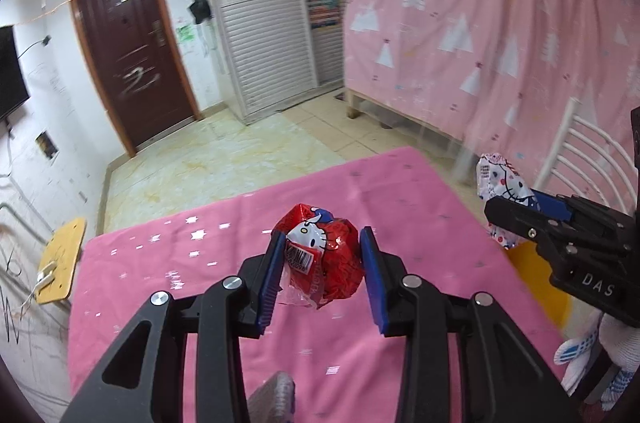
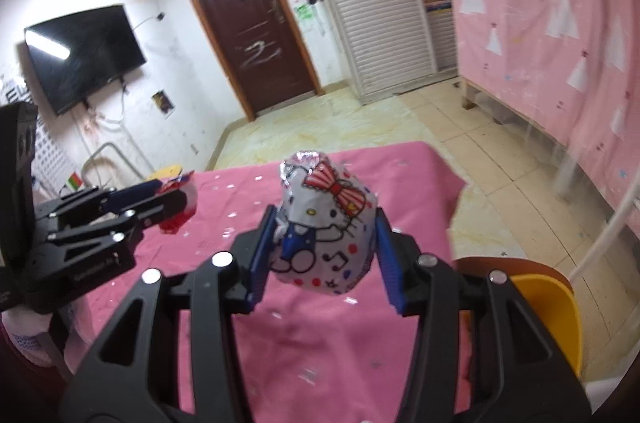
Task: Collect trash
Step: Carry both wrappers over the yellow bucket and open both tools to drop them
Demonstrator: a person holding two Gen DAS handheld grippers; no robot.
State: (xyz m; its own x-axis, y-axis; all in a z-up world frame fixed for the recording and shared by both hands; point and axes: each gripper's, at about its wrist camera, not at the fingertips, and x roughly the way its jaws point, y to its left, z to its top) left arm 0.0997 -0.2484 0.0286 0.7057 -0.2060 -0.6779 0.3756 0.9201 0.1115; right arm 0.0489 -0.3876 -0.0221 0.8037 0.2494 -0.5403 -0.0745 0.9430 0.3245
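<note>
1. Left gripper clamps a red wrapper – lifted above the pink table.
2. Right gripper pinches a white wrapper – also held above the table.
3. Yellow chair at right.

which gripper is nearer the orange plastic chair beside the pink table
Right. The right gripper, shut on the white cartoon wrapper, hangs over the table edge next to the orange plastic chair. The left gripper, holding the red wrapper, is farther across the table.
</note>
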